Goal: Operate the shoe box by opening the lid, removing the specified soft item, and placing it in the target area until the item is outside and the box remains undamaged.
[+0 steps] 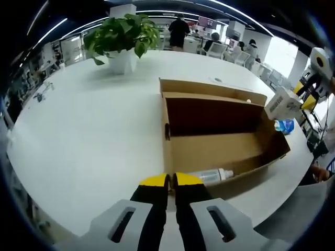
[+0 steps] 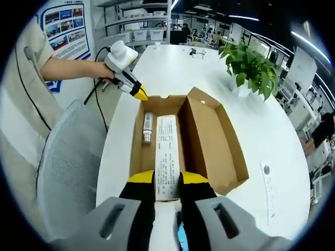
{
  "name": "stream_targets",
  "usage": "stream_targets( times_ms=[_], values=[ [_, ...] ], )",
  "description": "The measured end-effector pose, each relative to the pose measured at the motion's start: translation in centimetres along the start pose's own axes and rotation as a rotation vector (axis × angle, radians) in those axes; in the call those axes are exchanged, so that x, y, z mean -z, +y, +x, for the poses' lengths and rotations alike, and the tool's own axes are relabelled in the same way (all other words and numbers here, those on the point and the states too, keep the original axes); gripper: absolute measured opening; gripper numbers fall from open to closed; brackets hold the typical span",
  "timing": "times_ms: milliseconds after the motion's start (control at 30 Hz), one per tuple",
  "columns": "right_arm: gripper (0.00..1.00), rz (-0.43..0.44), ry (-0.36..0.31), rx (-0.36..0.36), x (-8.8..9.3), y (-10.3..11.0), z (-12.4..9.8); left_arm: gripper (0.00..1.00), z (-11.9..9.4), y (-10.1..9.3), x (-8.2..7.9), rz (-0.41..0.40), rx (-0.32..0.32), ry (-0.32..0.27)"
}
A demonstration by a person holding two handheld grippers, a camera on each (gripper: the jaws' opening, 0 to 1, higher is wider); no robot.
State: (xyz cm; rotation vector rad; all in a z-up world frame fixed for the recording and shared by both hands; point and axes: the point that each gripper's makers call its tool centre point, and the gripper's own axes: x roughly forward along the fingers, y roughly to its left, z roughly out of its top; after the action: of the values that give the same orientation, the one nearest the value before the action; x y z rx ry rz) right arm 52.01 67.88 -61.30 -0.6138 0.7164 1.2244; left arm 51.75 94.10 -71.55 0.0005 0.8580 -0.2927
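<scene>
On the white table [image 1: 89, 136] the box [image 1: 220, 151] lies open, its lid [image 2: 217, 141] folded flat to one side. Inside, a white carton [image 2: 167, 157] and a small bottle [image 2: 148, 129] lie side by side along the floor; a blue soft item [image 1: 285, 125] shows just beyond the box's far end. The left gripper [image 1: 170, 180] rests at the near wall's rim, jaws almost touching, holding nothing. The right gripper [image 2: 167, 180] sits at the opposite end, jaws closed on the carton's end. A plant [image 1: 123, 36] stands well apart. A grey chair [image 2: 68, 172] crowds the table edge.
</scene>
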Motion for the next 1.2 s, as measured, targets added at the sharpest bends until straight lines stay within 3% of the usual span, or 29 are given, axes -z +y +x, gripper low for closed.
stream_targets(
  times_ms=[600,1200],
  values=[
    [0.14,0.008,-0.001,0.060,2.6,-2.5,-4.4,0.01,0.0,-0.1,0.1,-0.006,0.003,0.002],
    [0.15,0.044,0.053,0.131,7.1,-6.5,-7.0,0.01,0.1,-0.1,0.1,-0.014,0.006,0.012]
  ],
)
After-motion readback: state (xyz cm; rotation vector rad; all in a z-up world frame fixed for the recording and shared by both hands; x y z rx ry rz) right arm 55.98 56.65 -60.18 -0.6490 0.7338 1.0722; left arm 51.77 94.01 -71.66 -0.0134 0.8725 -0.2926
